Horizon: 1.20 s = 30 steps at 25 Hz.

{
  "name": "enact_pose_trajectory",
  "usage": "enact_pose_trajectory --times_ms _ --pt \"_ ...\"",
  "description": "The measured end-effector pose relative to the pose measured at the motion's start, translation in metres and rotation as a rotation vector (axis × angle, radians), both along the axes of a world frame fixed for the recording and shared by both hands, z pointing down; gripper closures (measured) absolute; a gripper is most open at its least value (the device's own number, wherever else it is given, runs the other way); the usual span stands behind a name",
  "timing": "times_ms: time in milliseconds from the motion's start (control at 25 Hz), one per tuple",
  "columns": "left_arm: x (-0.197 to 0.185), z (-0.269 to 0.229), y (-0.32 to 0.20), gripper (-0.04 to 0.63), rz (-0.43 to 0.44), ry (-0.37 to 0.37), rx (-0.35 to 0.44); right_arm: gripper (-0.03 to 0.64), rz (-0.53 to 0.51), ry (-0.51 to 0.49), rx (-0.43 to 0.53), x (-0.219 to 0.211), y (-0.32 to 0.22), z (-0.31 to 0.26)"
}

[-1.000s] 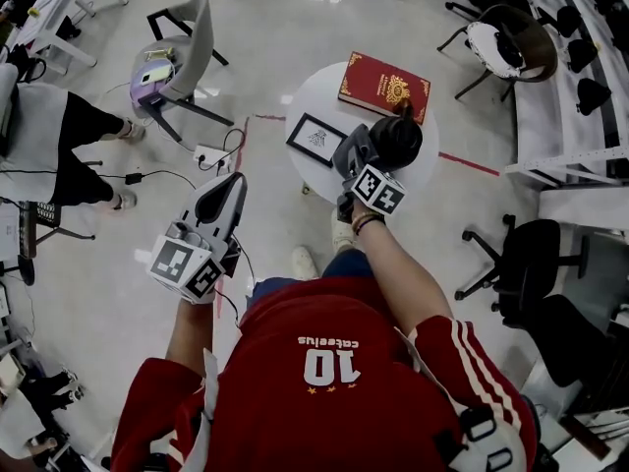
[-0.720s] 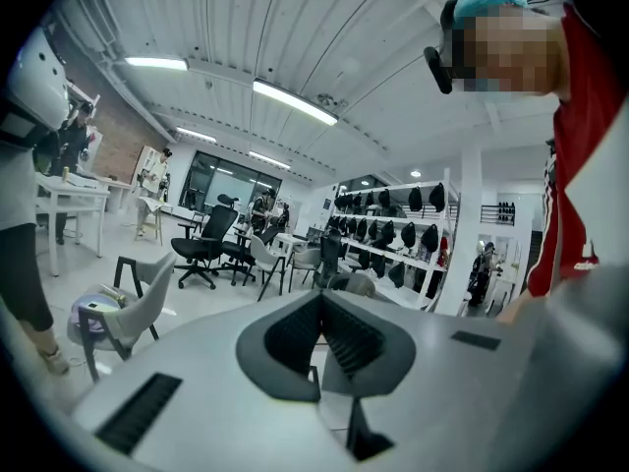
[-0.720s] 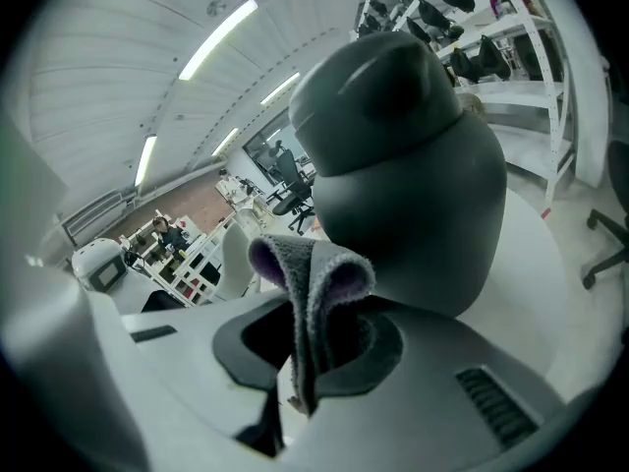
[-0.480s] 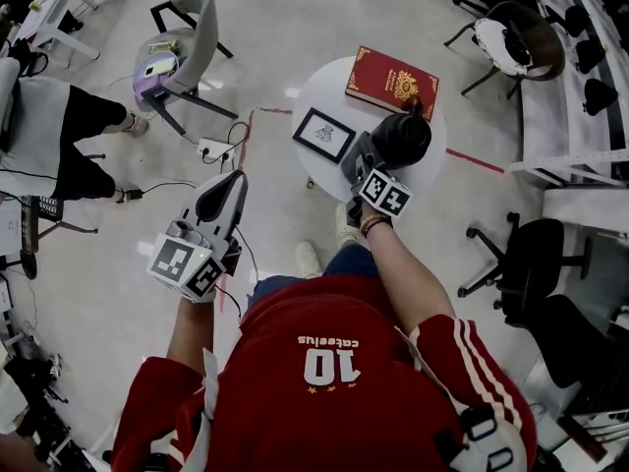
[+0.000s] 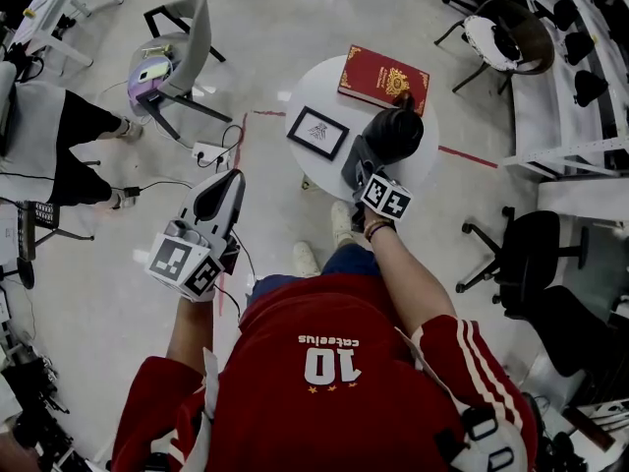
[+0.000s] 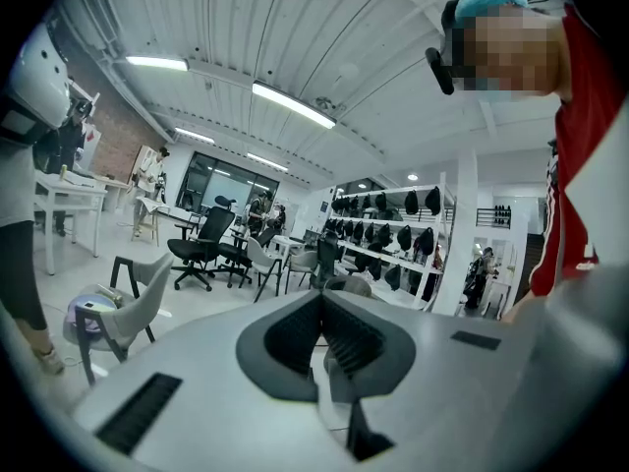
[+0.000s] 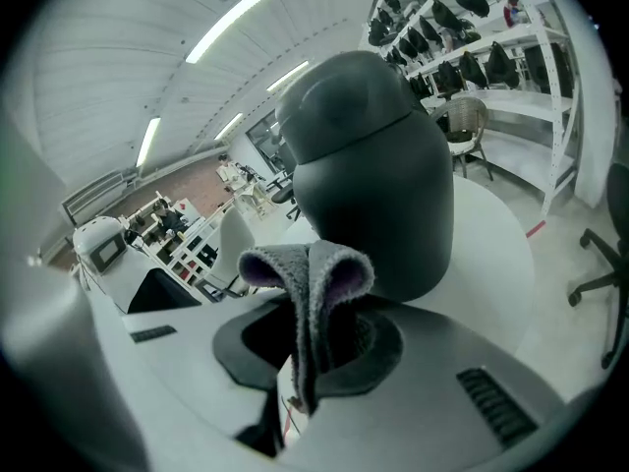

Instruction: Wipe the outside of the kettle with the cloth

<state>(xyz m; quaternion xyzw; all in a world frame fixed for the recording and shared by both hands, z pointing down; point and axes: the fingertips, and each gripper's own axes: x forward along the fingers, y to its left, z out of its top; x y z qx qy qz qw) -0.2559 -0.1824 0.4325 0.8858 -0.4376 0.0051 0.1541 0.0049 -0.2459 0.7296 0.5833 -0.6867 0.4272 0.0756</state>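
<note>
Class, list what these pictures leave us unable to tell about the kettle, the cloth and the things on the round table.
1. Whether the cloth touches the kettle: the right gripper view shows only overlap, and in the head view the right tool covers that spot.
2. Kettle's far side: right gripper view, hidden by its own body.
3. Drawing in the framed picture: head view, too small.

Round table holds kettle, book, framed picture
</note>
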Motion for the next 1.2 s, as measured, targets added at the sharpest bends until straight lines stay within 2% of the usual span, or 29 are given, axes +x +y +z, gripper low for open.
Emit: enact_pose_trajectory --times_ms 480,680,920,1200 --pt "0.01 -0.016 0.032 0.588 0.06 0.052 0.076 0.572 0.019 0.069 0.019 0.042 0.061 -0.029" --pt "0.02 -0.023 0.041 0.588 0.066 0.063 0.088 0.572 -0.037 0.127 0.052 0.057 0.084 -0.049" --pt "0.046 -0.035 0.042 0.588 0.073 0.054 0.097 0.572 -0.112 0.186 0.154 0.081 0.098 -0.1" --pt "0.104 -0.057 0.07 0.588 0.083 0.039 0.129 0.572 -0.188 0.221 0.317 0.114 0.137 -0.174"
